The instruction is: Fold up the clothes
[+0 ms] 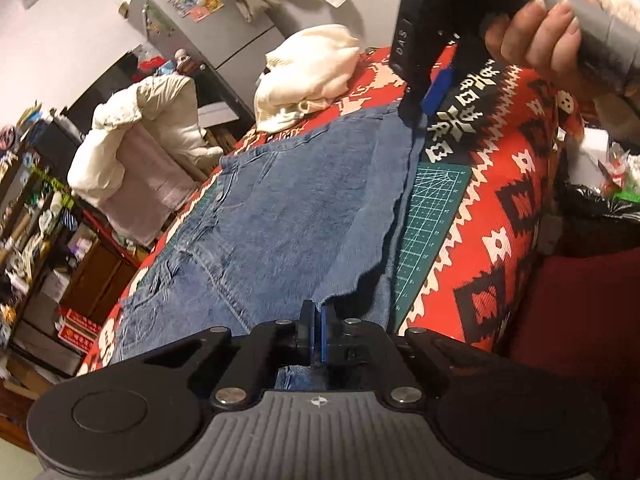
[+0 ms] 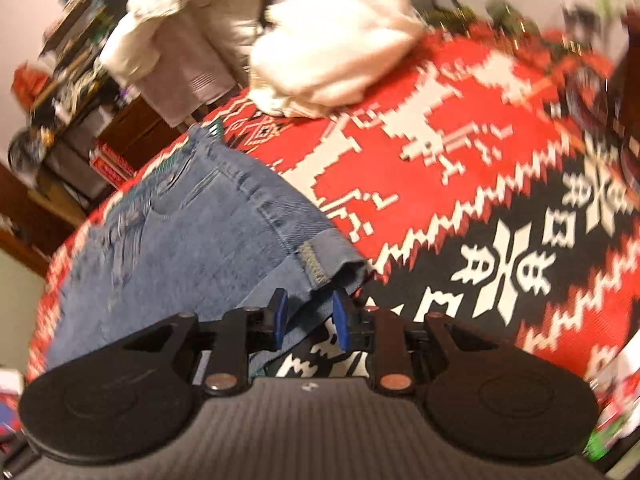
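While folded double on the desk [image 1: 500,216], jeans [image 1: 280,216] lying ahead of the left gripper [image 1: 316,330], with the waistband end off to its left and the hem end stacked toward its right. Left jaws pressed nearly together at the near denim edge, seemingly pinching it, though blocked from a sure reading by the gripper body. Right gripper [image 2: 310,318] with jaws parted, straddling the cuffed hem corner [image 2: 320,264] without clamping it; seen in the left view as well, farther ahead near the far hem corner, held by a hand [image 1: 536,28]. Best done by biting both denim layers at the corners together, keeping the two grips level, and carrying the hem squarely so the edges line up without dragging the cloth below. Red, white and black patterned covering underneath, green cutting mat [image 1: 432,220] right of the jeans, cream garment [image 1: 308,76] heaped beyond. Crowded room around: fridge [image 1: 208,12], draped chair [image 1: 148,152], cluttered shelves.
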